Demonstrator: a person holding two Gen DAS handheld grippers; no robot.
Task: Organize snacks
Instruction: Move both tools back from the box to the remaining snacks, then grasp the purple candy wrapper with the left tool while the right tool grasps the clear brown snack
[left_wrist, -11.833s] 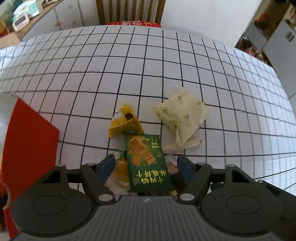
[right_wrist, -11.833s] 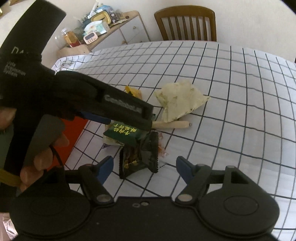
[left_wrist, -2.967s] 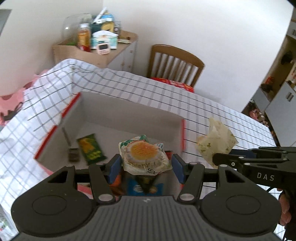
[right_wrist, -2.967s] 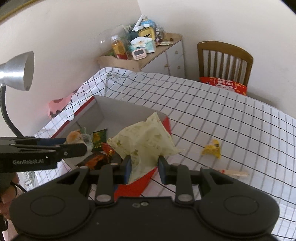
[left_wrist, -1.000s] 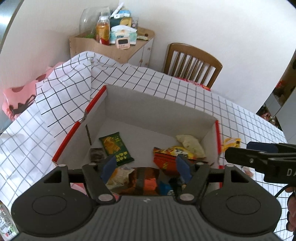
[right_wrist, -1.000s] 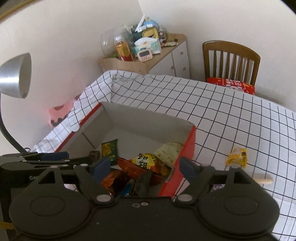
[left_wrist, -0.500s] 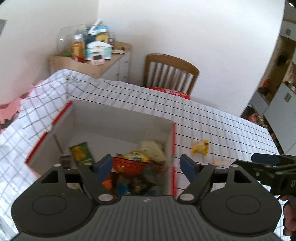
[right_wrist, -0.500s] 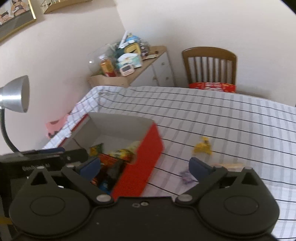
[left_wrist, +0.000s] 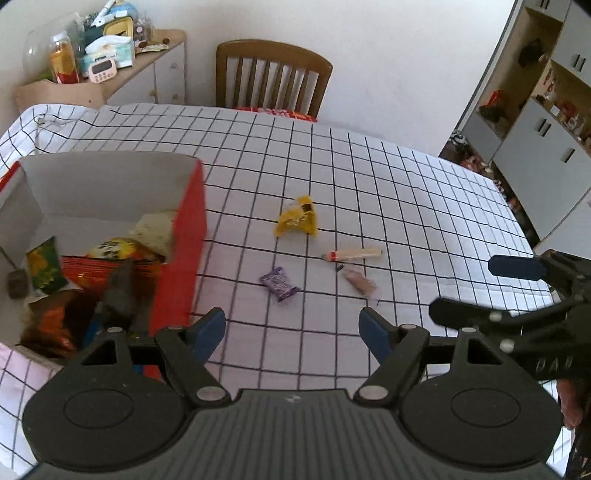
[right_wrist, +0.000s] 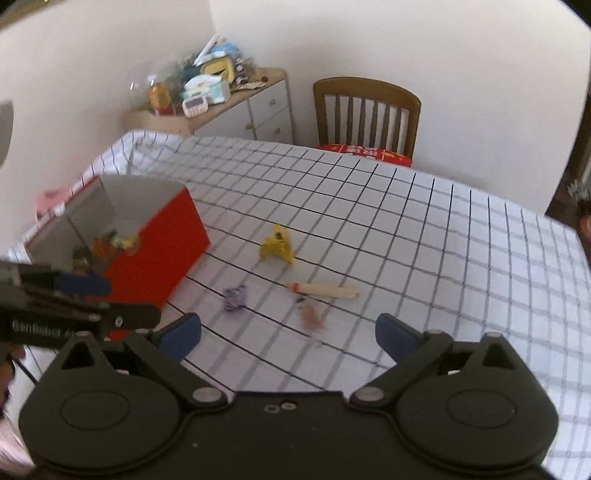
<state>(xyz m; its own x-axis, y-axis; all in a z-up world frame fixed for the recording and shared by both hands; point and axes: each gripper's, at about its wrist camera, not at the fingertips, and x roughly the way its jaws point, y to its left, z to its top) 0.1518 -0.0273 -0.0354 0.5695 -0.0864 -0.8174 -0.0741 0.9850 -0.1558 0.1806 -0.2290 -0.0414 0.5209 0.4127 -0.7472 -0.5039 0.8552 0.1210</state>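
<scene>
A red box (left_wrist: 192, 229) with several snack packets inside stands at the left on the checked tablecloth; it also shows in the right wrist view (right_wrist: 162, 236). On the cloth lie a yellow packet (left_wrist: 297, 221) (right_wrist: 276, 245), a sausage stick (left_wrist: 354, 254) (right_wrist: 325, 290), a purple candy (left_wrist: 279, 283) (right_wrist: 234, 298) and a pinkish wrapper (left_wrist: 360, 282) (right_wrist: 310, 315). My left gripper (left_wrist: 293, 328) is open and empty, above the cloth just right of the box. My right gripper (right_wrist: 288, 332) is open and empty, above the loose snacks.
A wooden chair (left_wrist: 273, 79) with a red cushion stands at the table's far edge. A cluttered sideboard (left_wrist: 99, 77) is at the back left. Cabinets (left_wrist: 546, 140) stand at the right. The right gripper's body (left_wrist: 517, 314) shows in the left wrist view.
Both grippers have swung right, away from over the box, and now face the loose snacks on the cloth. Both stay open and empty.
</scene>
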